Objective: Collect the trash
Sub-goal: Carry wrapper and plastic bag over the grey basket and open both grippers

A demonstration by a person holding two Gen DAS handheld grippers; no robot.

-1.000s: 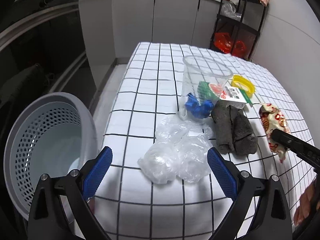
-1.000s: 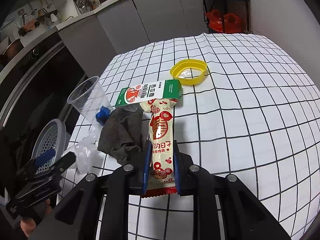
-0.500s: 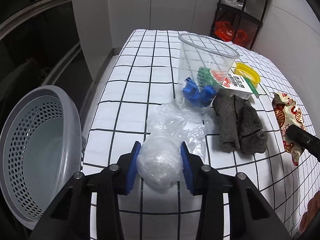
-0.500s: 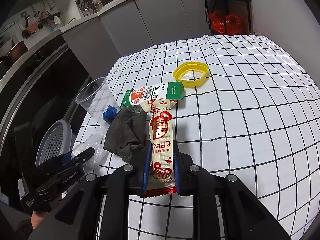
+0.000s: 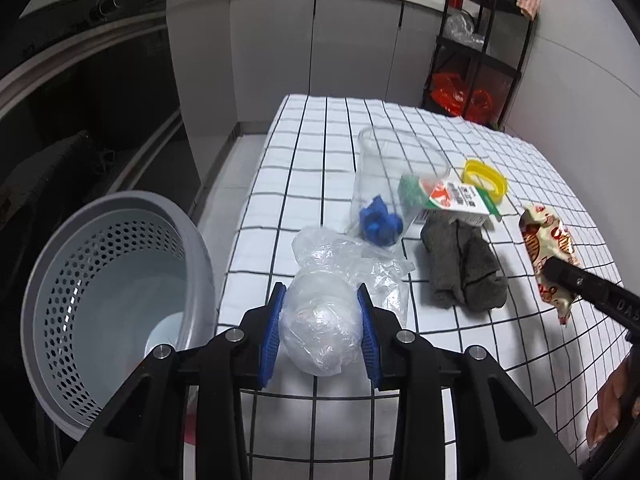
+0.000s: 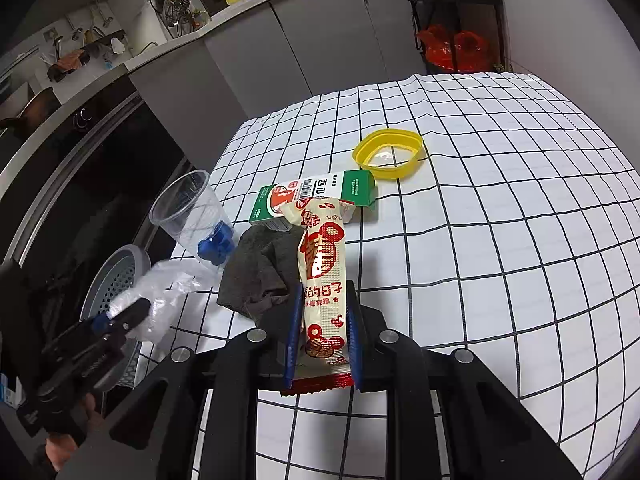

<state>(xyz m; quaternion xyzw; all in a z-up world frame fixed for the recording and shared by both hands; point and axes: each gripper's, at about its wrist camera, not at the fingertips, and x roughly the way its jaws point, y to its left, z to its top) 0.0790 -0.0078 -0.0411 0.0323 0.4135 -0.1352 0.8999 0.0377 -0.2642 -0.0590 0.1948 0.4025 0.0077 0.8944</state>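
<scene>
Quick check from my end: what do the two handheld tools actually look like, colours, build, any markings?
Both match: the left tool and right tool have matte black angular plastic arms joined by round silver bolts, tipped with ribbed blue pads. White raised lettering runs along the right tool's finger in the left wrist view, only partly legible. No cables or sleeves show.

Red Chinese characters "的日子" run down the cream snack wrapper [image 6: 322, 280] on the checked table. The green-and-white carton [image 6: 316, 196] carries a barcode and the characters "西瓜"; its smaller print is illegible.
</scene>
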